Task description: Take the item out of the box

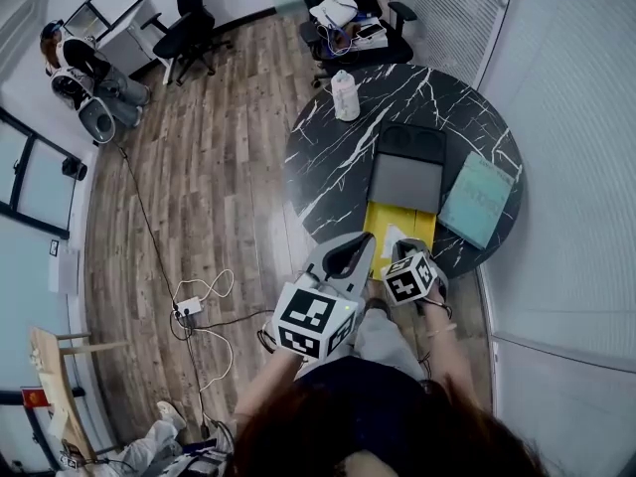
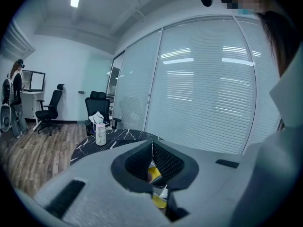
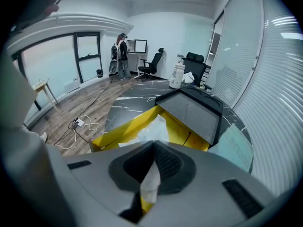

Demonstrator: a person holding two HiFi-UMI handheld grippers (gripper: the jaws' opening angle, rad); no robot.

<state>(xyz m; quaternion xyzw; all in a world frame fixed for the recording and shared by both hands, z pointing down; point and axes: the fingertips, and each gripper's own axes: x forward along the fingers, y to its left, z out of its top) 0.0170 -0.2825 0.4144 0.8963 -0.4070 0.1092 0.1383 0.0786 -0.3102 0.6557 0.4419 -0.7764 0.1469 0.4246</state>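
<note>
Left claw [image 2: 152, 144] is closed on nothing. Right claw [image 3: 152, 145] looks pinched shut on white crumpled wrapping paper [image 3: 150, 126], which tents up just beyond its tips inside the open yellow cardboard box [image 3: 124, 126] on the black marbled table [image 3: 130, 100]. Probably light, limp and tearable, so grip bunched folds rather than an edge.

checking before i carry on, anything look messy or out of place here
Nothing spilled or broken. White wrapping paper sits crumpled in the open yellow box, a strip caught in the right gripper. The teal pad lies askew by the table rim.

No legible text anywhere
</note>
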